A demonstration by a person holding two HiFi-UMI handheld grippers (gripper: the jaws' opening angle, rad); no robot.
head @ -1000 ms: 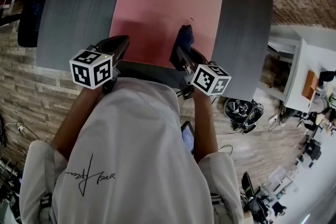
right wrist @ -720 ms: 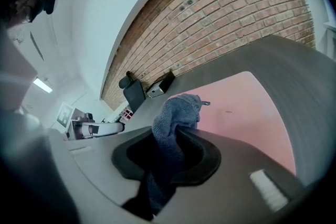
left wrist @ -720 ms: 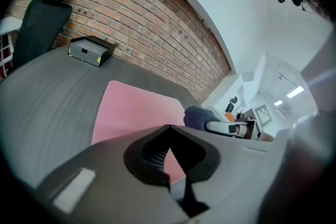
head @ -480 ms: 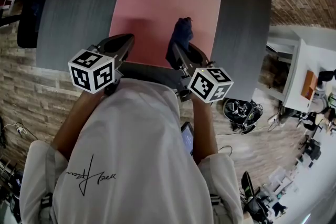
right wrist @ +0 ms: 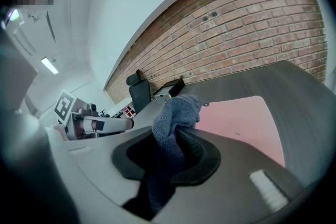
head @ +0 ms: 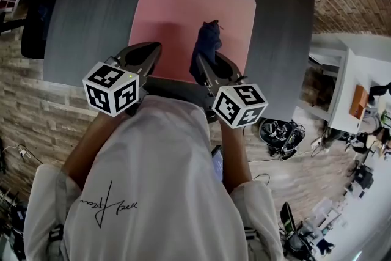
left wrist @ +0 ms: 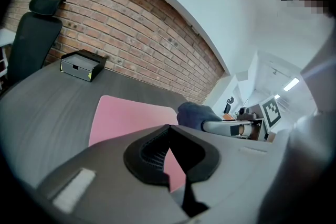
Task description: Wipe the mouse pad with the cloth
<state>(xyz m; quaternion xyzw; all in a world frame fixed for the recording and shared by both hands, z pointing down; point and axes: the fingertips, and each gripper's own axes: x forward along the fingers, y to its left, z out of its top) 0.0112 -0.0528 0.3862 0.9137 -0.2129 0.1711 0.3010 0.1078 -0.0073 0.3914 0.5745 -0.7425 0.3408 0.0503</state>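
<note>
Over the near edge of the mouse pad [head: 177, 9], the right claw [head: 199, 64] clamps the blue cloth [head: 208, 40]; pad contact unclear. The left claw [head: 149, 49] sits closed, empty, alongside. Pad shows no wipe trace, so progress can't be read.

nubbly blue cloth [right wrist: 176, 113], smooth matt mouse pad [head: 183, 15]

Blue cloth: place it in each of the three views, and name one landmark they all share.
Head view: centre, the cloth sticks out of the right gripper over the pink mouse pad.
Left gripper view: right of centre, the cloth shows by the pad's far right corner.
Right gripper view: dead centre, the cloth is clamped in that gripper's jaws.
Shared landmark: the pink mouse pad.
</note>
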